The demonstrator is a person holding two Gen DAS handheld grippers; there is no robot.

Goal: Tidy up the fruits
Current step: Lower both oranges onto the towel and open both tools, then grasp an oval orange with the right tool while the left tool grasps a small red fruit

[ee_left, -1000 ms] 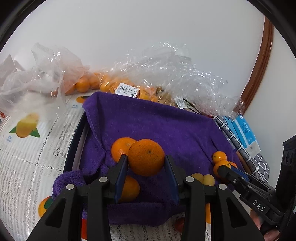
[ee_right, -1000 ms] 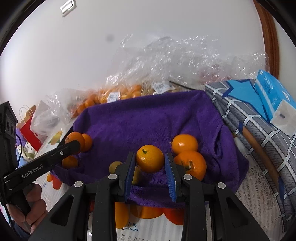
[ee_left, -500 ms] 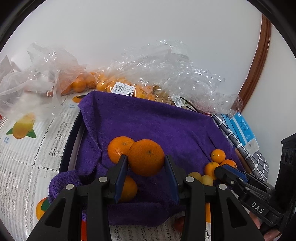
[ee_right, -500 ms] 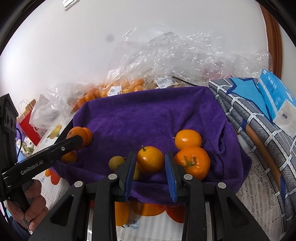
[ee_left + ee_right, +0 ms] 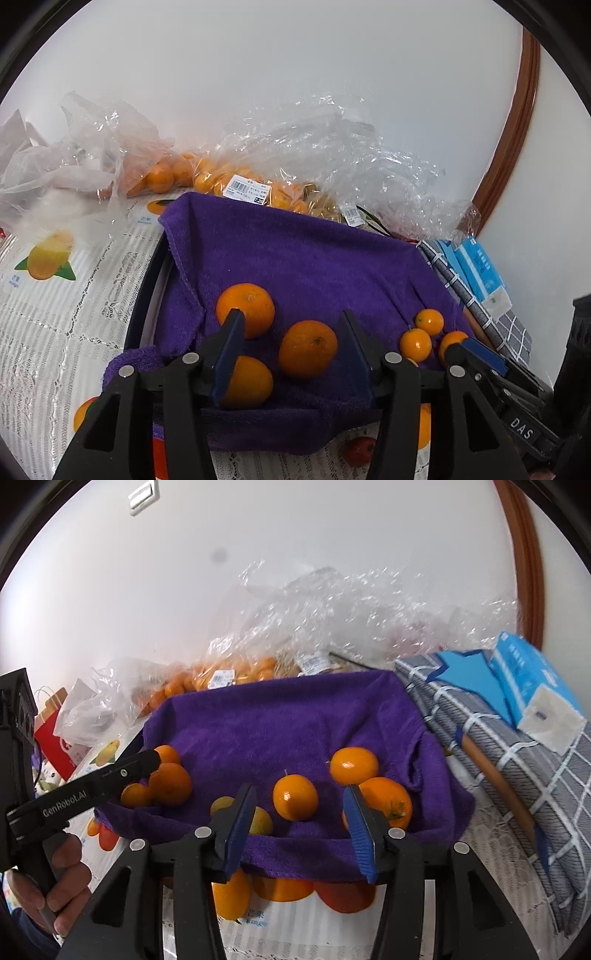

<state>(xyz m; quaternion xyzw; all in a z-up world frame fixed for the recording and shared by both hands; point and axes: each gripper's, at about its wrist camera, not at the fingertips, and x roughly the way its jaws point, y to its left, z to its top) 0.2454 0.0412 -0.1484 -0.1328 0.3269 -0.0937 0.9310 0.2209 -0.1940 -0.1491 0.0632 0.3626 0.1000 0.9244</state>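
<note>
Round orange citrus fruits of two sizes lie on a purple terry towel (image 5: 306, 258) that fills the centre of both views, draped over a dark-rimmed tray (image 5: 147, 291). Behind it, along the white wall in the upper half of the frames, crumpled clear plastic bags (image 5: 332, 147) hold more orange fruit. A grey checked cloth (image 5: 517, 775) with a blue tissue pack (image 5: 532, 690) on it lies at the right edge.

The left gripper (image 5: 291, 350) sits at the bottom centre of the left wrist view; its jaws are opening, and a large orange (image 5: 307, 349) lies on the towel between them, free of both pads. Two more large oranges sit at lower left of it, one (image 5: 245, 308) behind the left finger, another (image 5: 245, 382) below.

The right gripper (image 5: 299, 827) sits at the bottom centre of the right wrist view; its jaws are opening too, with a small stemmed mandarin (image 5: 295, 797) resting on the towel between them, untouched. Further small mandarins (image 5: 354, 765) lie to its right.
</note>
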